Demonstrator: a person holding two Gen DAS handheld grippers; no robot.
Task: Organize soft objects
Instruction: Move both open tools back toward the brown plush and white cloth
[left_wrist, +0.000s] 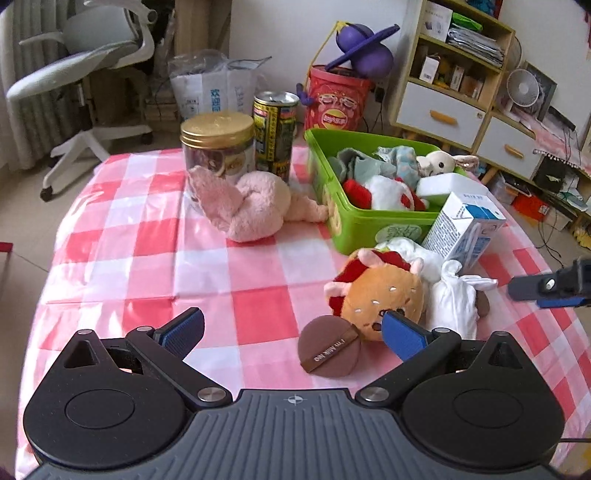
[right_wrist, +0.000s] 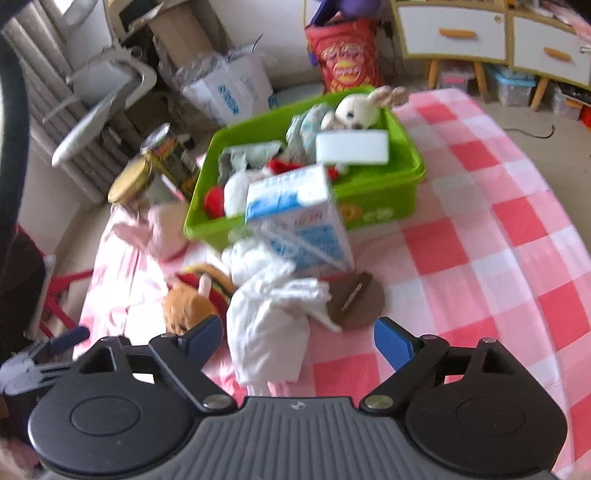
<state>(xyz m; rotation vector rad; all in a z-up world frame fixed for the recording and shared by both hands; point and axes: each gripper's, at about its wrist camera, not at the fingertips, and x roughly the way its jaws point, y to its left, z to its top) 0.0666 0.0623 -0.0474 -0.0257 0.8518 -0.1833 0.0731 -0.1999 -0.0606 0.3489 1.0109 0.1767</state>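
A green bin (left_wrist: 354, 225) (right_wrist: 384, 206) on the pink checked cloth holds several soft toys and a white sponge (right_wrist: 351, 147). A pink plush (left_wrist: 251, 206) lies left of the bin. An orange burger plush (left_wrist: 376, 295) (right_wrist: 188, 306) and a white cloth bundle (left_wrist: 454, 299) (right_wrist: 269, 325) lie in front of it. My left gripper (left_wrist: 291, 332) is open, its right finger beside the burger plush. My right gripper (right_wrist: 299, 339) is open, just before the white bundle; it also shows in the left wrist view (left_wrist: 546, 288).
A milk carton (left_wrist: 465, 229) (right_wrist: 299, 221) leans by the bin's front. A brown round compact (left_wrist: 330, 345) (right_wrist: 356, 302) lies by the toys. A gold-lidded jar (left_wrist: 218, 147) and a can (left_wrist: 275, 133) stand at the back. A chair and shelves stand beyond the table.
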